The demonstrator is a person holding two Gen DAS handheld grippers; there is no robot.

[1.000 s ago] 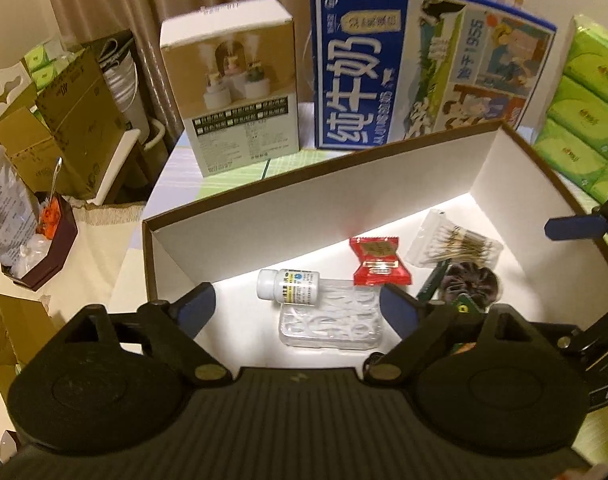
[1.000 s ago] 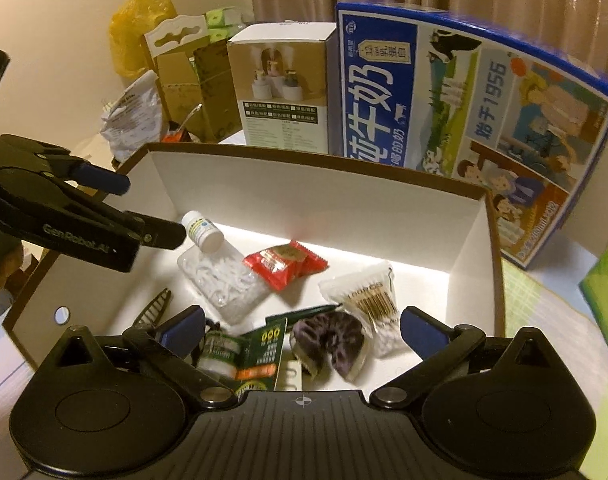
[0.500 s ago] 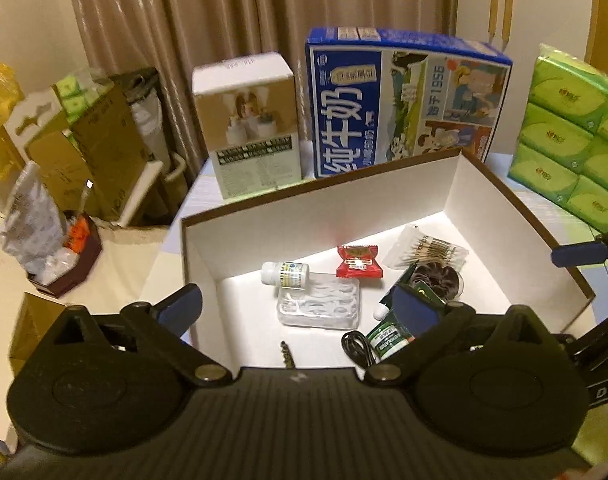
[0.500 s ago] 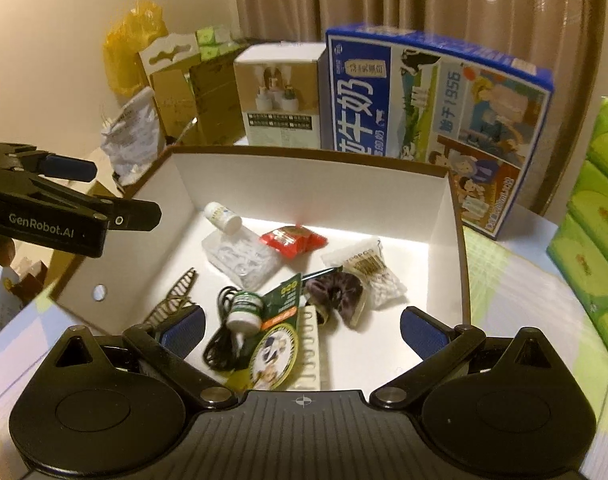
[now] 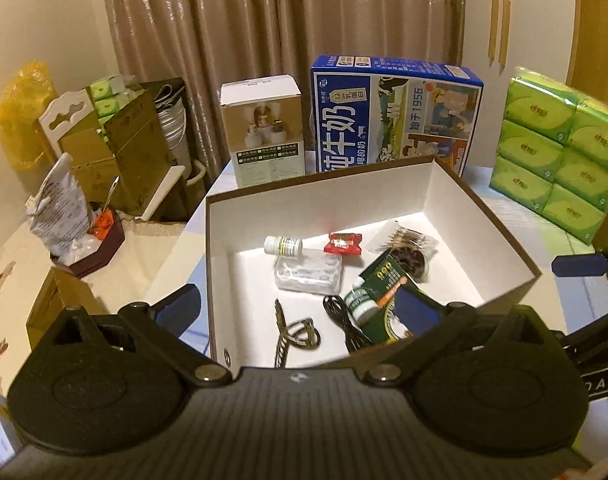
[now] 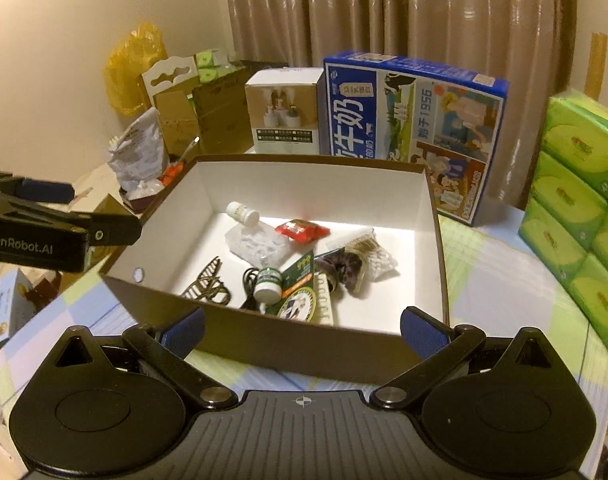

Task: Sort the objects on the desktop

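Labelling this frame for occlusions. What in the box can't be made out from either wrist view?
- Green packet: its lower end is hidden behind the left claw's finger in the left view; print too small in both.
- Black cable: lower end hidden by the box wall in the right view.
- White bottle: label too small to read.
- Dark round item: blurred, kind unclear.

The cardboard box [image 6: 431,240] has matt white paper inside and a brown outer face. In it, the floss-pick case [image 5: 307,274] is clear, slightly frosted plastic, the snack packet [image 5: 342,243] glossy red foil, the scrunchie [image 6: 341,268] dark soft cloth (velvety, it seems). The milk carton [image 6: 415,128] is glossy printed card. The curtain [image 5: 284,20] has a satin sheen. The tissue packs [image 5: 559,148] wear shiny green film.
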